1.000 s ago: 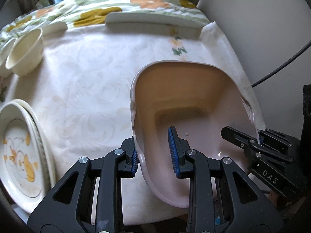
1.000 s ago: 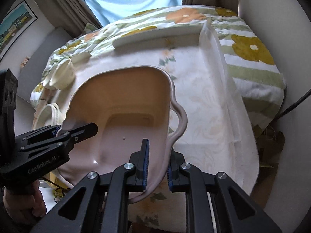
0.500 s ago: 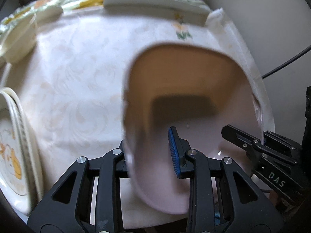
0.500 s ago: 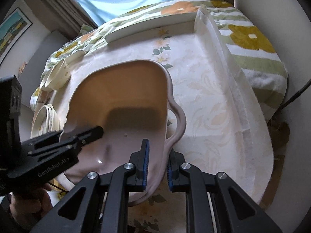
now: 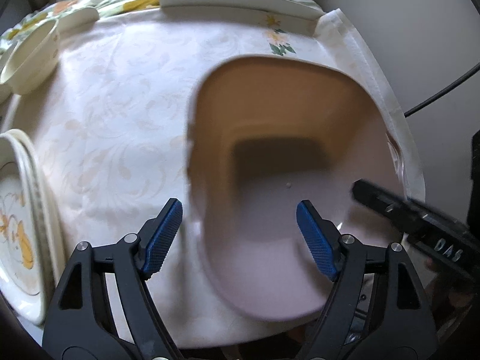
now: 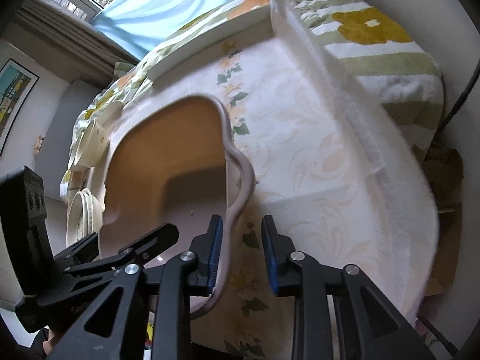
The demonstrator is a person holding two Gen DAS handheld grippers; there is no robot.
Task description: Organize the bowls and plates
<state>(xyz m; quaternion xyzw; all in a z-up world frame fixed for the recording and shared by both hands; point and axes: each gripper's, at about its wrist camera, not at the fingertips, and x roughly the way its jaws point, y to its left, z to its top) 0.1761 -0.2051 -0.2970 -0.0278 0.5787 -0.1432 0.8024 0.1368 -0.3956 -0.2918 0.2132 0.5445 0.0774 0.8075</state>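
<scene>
The desk's white cloth [image 5: 120, 114] carries a pink basin [image 5: 288, 156] just ahead of the fingers, stacked plates [image 5: 18, 216] left, and a cream bowl [image 5: 30, 60] far left.

Basin [image 5: 288, 138]: pale pink, tan-shaded interior. Tablecloth [image 5: 120, 105]: white, faint peach scrollwork, green-leaf floral border. Plates [image 5: 18, 225] left of claw: cream, orange motif. Finger pads [image 5: 163, 238]: blue.

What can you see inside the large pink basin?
The pink basin holds only a tiny pale speck on its floor. Its near-right corner is covered by the right gripper.
</scene>
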